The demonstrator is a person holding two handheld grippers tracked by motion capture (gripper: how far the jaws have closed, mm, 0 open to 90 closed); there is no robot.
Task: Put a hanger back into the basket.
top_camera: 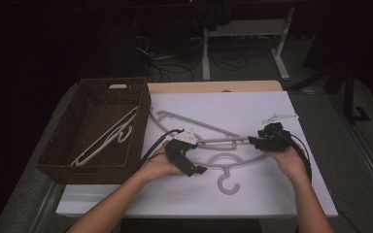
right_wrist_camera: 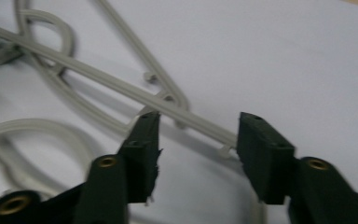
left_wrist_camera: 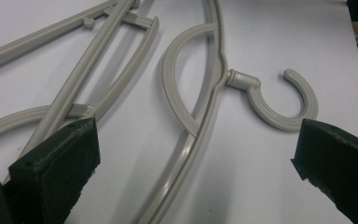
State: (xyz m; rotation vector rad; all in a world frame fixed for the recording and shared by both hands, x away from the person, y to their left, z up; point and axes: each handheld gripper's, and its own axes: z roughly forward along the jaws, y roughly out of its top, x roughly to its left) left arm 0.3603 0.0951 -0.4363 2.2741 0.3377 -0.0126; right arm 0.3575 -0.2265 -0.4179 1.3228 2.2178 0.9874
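Looks like the grab step: the nearest grey hanger lies flat on the counter, hook at 6 o'clock. Left tongs gape wide above it; right tongs, half-closed, straddle a hanger bar unpinched. Next: squeeze, lift toward the basket at 9 o'clock.

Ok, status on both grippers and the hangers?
Left gripper open over grey hanger. Right gripper open, astride hanger bar. White hangers already in basket.

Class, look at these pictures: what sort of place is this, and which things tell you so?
Probably a lab or workshop set up for recording. A white work table stands in a dark room, loose cables trail on the floor behind it, and a second table's metal legs show.
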